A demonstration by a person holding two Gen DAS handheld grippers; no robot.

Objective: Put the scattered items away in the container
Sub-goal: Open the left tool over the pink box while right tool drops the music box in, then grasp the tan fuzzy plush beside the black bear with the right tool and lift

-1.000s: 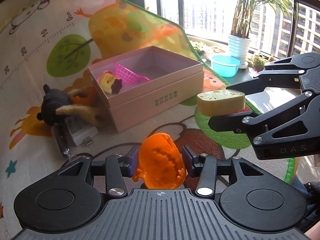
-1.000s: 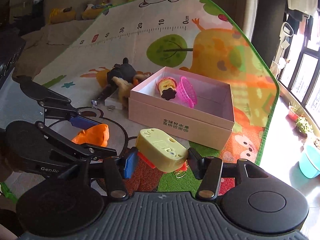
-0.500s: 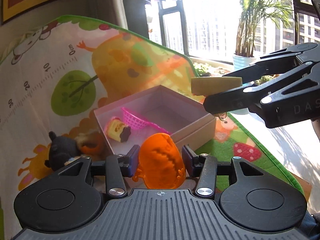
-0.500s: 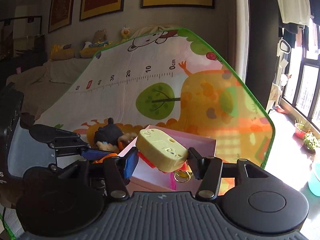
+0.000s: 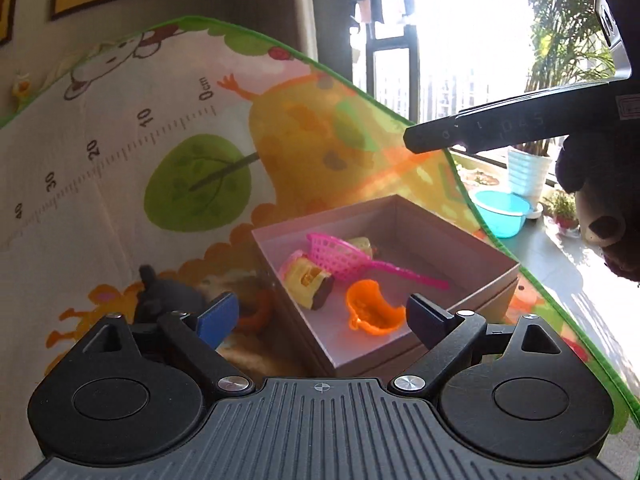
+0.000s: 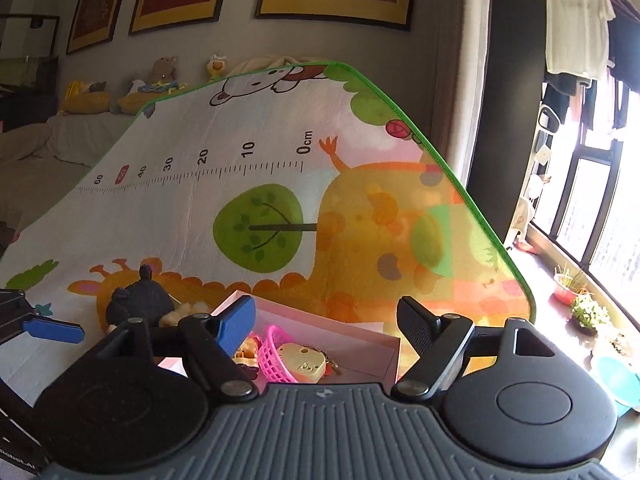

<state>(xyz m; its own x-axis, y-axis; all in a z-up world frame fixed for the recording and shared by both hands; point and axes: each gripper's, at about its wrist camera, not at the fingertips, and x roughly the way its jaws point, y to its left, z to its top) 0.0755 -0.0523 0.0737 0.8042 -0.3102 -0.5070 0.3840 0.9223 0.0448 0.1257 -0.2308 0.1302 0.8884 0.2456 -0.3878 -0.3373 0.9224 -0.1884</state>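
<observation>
The pink cardboard box (image 5: pixel 460 256) stands on the play mat. In it lie a pink basket (image 5: pixel 340 256), a yellow and pink toy (image 5: pixel 306 284) and an orange toy (image 5: pixel 372 312). My left gripper (image 5: pixel 322 318) hovers over the box's near corner. Its jaws are opening, and the orange toy lies loose below them, untouched. My right gripper (image 6: pixel 326 322) is above the box (image 6: pixel 352 332), jaws opening and holding nothing. The yellow toy (image 6: pixel 306 362) rests in the box against the basket (image 6: pixel 274 354). A black finger (image 5: pixel 480 132) of the right gripper crosses the left wrist view's upper right.
A black plush toy (image 5: pixel 168 300) and an orange ring (image 5: pixel 256 312) lie on the mat left of the box. Past the mat's green edge (image 5: pixel 460 176) are a blue bowl (image 5: pixel 502 212) and a white plant pot (image 5: pixel 528 172) by the window.
Both grippers moved forward over the box and opened. The orange toy left the left gripper and the yellow toy left the right one; both now lie in the box.
</observation>
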